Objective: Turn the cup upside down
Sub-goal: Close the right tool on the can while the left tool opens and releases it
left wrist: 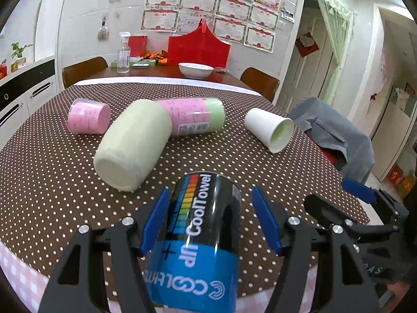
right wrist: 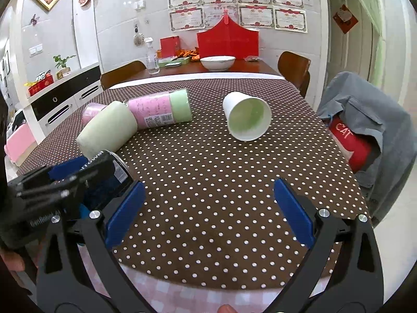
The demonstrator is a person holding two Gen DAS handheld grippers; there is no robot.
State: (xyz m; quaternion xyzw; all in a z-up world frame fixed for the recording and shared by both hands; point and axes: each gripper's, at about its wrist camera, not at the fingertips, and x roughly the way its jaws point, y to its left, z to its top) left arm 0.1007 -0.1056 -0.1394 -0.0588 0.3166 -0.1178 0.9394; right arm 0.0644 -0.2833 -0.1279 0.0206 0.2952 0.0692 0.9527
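Counter [left wrist: 52,182]: green towel roll [left wrist: 133,143] at 10 o'clock, pink-green tube [left wrist: 194,116] touching it; pink tube [left wrist: 88,116] farther left; black canister [left wrist: 206,234] nearest.

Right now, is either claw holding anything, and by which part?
Nothing clearly. The left claw straddles the black towel can mid-body, with one pad apart from it; the right claw is open and empty.

Your left tool [left wrist: 211,221] has its blue pads [left wrist: 155,219] spread, one on each side of a black and blue can; whether either pad touches it cannot be told (the right pad stands visibly clear). Your right tool [right wrist: 208,211] is held low and level with its blue fingers [right wrist: 125,212] wide apart and nothing between them. In its view your left tool sits just beside it, at the left edge.
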